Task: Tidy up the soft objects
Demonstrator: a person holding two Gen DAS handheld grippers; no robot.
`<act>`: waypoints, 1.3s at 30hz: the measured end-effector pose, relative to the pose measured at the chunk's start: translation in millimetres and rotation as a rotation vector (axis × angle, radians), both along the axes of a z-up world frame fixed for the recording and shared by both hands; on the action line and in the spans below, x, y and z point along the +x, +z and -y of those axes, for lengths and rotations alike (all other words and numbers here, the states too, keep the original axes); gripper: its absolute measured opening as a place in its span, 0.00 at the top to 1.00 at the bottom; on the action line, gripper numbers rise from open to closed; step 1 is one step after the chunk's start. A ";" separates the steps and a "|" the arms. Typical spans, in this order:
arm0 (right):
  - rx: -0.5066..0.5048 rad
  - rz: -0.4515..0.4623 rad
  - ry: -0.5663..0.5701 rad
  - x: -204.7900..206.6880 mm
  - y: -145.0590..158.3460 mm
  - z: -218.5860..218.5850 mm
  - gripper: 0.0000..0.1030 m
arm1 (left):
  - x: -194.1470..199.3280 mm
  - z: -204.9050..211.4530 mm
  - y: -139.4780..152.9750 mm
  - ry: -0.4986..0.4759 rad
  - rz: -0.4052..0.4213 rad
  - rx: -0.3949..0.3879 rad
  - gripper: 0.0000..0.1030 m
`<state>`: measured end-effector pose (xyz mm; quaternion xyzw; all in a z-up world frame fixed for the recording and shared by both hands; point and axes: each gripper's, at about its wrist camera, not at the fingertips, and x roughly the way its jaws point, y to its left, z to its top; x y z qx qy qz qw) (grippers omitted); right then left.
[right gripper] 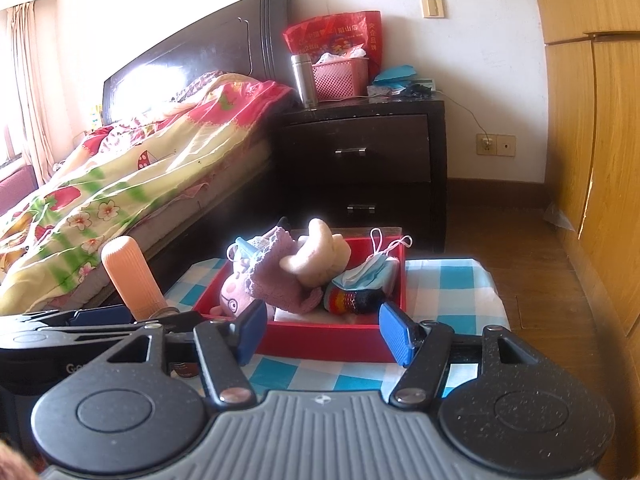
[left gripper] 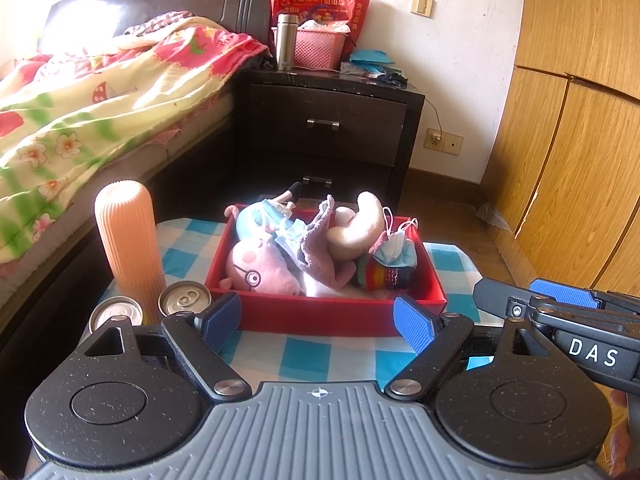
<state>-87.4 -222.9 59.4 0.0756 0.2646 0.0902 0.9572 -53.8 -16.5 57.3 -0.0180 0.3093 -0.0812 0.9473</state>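
A red box (left gripper: 320,314) (right gripper: 320,346) stands on a blue-and-white checked cloth (left gripper: 304,354) (right gripper: 444,276). Soft things fill it: a pink pig plush (left gripper: 260,268) (right gripper: 234,294), a mauve knitted cloth (left gripper: 320,248) (right gripper: 276,276), a cream plush (left gripper: 356,230) (right gripper: 316,256), a striped knitted item (left gripper: 380,274) (right gripper: 348,300) and a blue face mask (left gripper: 394,250) (right gripper: 368,274). My left gripper (left gripper: 318,318) hangs open just before the box's near wall, nothing between its blue pads. My right gripper (right gripper: 324,332) is also open and empty, in front of the same wall.
A ribbed orange bottle (left gripper: 128,236) (right gripper: 132,276) and two tin cans (left gripper: 184,300) stand left of the box. Behind are a bed with a flowered quilt (left gripper: 80,120), a dark nightstand (left gripper: 332,120) holding a pink basket (left gripper: 318,48) and steel flask (left gripper: 285,42), and wooden wardrobe doors (left gripper: 580,140).
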 end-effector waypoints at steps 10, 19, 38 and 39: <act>-0.001 -0.006 0.001 0.7 -1.5 -0.4 0.61 | -0.6 2.3 0.0 0.010 -0.004 0.022 0.19; 0.003 -0.007 0.000 1.1 -2.1 0.5 0.61 | -1.5 5.0 0.4 0.022 0.013 0.050 0.16; -0.006 0.019 -0.077 -5.6 -10.5 20.5 0.38 | -3.3 4.5 -1.6 0.046 0.078 0.104 0.05; -0.018 0.007 -0.080 -5.6 -14.5 21.4 0.36 | -2.7 3.4 -2.4 0.049 0.071 0.100 0.05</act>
